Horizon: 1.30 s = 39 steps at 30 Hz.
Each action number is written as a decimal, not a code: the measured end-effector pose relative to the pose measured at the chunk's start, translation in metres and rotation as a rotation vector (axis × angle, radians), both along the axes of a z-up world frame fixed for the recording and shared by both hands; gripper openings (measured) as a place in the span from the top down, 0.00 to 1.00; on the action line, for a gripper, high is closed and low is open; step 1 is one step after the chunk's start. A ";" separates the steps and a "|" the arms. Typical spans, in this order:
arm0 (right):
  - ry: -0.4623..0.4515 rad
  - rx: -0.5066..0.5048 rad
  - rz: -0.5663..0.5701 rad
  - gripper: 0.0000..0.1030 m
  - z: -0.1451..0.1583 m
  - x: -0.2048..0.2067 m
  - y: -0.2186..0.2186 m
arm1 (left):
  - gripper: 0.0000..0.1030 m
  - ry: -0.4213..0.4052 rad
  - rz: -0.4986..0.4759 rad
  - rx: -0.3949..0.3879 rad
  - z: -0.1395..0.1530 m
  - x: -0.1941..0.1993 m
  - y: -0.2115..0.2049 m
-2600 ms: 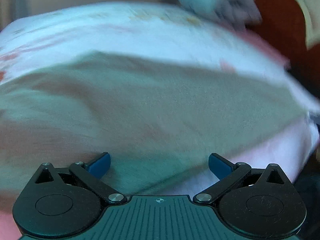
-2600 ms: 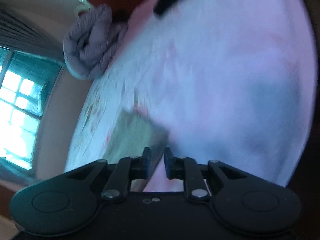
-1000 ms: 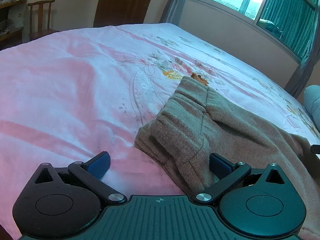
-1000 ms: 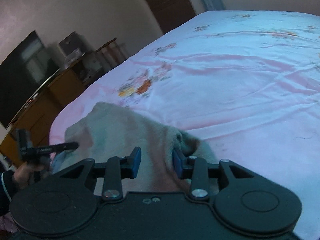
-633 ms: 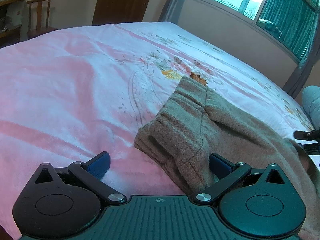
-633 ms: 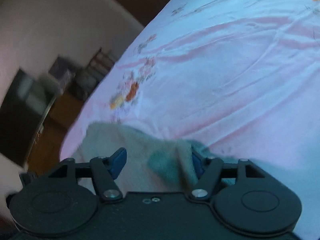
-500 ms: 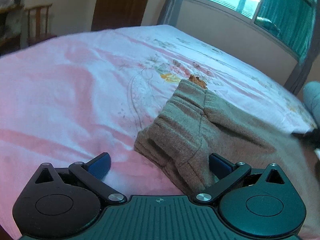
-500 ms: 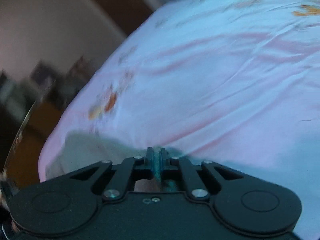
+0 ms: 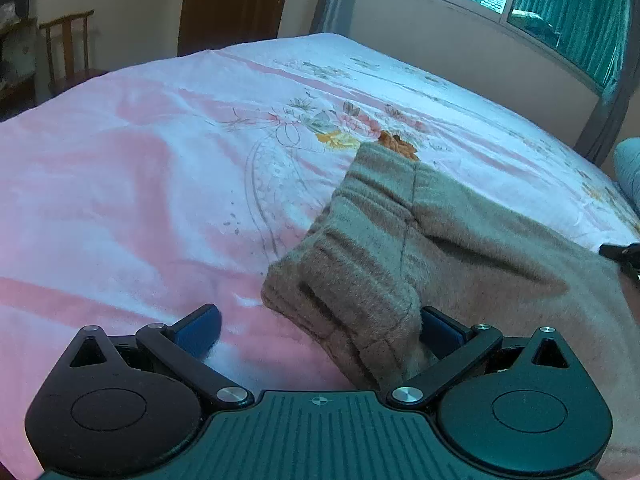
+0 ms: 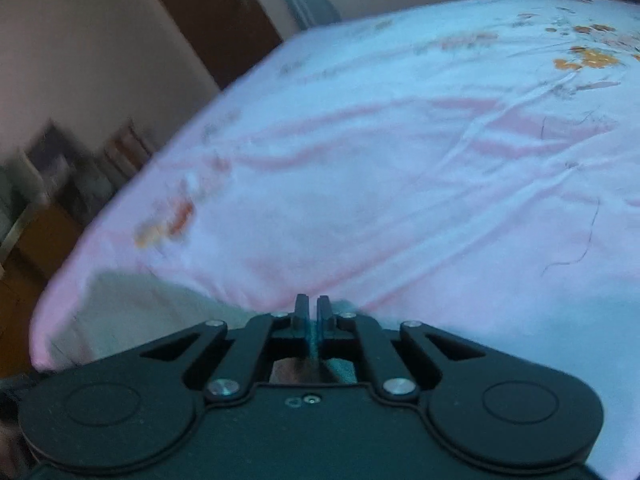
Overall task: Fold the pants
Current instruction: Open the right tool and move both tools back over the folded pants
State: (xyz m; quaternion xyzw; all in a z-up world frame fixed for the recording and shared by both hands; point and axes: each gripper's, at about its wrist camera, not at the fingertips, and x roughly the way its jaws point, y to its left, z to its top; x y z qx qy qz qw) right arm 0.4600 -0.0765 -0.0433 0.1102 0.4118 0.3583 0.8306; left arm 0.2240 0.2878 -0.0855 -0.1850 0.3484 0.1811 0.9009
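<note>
Brown fleece pants point(image 9: 400, 248) lie on a pink flowered bedspread point(image 9: 140, 168), waistband toward me in the left wrist view. My left gripper point(image 9: 316, 328) is open with the waistband corner between its blue fingers, not clamped. In the right wrist view my right gripper point(image 10: 312, 312) is shut on a thin fold of the pants point(image 10: 140, 300), whose pale cloth spreads to the lower left. The right gripper's tip shows at the right edge of the left wrist view point(image 9: 624, 256), on the pants' far end.
A wooden chair point(image 9: 68, 52) and a brown door point(image 9: 232, 4) stand beyond the bed's far edge. Windows with teal curtains point(image 9: 560, 12) line the back right wall. A grey pillow point(image 9: 628, 168) lies at the right. Furniture point(image 10: 48, 192) stands left of the bed.
My right gripper has closed from open onto the pants' cloth. My left gripper has stayed open and moved slightly closer to the waistband.
</note>
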 end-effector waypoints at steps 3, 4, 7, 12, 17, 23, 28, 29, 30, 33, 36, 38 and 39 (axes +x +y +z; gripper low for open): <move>-0.051 0.053 -0.028 1.00 0.025 -0.011 -0.019 | 0.00 -0.031 0.008 0.002 0.006 -0.012 -0.001; -0.042 0.054 -0.013 0.98 0.028 -0.013 -0.021 | 0.00 -0.046 0.014 0.005 0.008 -0.017 -0.003; -0.086 -0.035 0.043 0.86 0.037 -0.030 -0.026 | 0.00 -0.062 0.016 0.029 0.011 -0.027 -0.010; -0.104 -0.170 0.059 0.83 0.023 -0.036 -0.016 | 0.00 -0.053 0.010 0.011 0.009 -0.026 -0.011; -0.037 -0.204 0.136 1.00 0.008 -0.033 -0.004 | 0.00 -0.040 -0.009 -0.005 0.006 -0.026 -0.010; -0.285 -0.460 0.138 1.00 0.014 -0.059 0.019 | 0.00 -0.044 -0.013 0.001 0.003 -0.024 -0.011; -0.198 -0.336 0.063 0.89 0.011 -0.056 0.005 | 0.00 -0.043 0.013 0.022 0.014 -0.026 -0.009; -0.201 -0.308 0.027 0.89 0.019 -0.062 -0.004 | 0.00 -0.073 0.022 0.056 0.022 -0.031 -0.012; -0.221 -0.287 -0.012 0.84 0.029 -0.072 -0.014 | 0.00 -0.106 0.021 0.098 0.032 -0.035 -0.016; -0.270 -0.226 -0.045 0.46 0.049 -0.109 -0.039 | 0.00 -0.176 -0.044 0.167 0.053 -0.031 -0.035; -0.360 -0.261 -0.062 0.15 0.051 -0.152 -0.048 | 0.00 -0.219 -0.171 0.153 0.057 -0.015 -0.061; -0.338 -0.300 -0.054 0.12 0.042 -0.163 -0.052 | 0.00 -0.182 -0.258 0.136 0.043 0.002 -0.071; -0.300 -0.360 -0.069 0.12 0.031 -0.164 -0.056 | 0.00 -0.114 -0.268 0.164 0.033 0.012 -0.074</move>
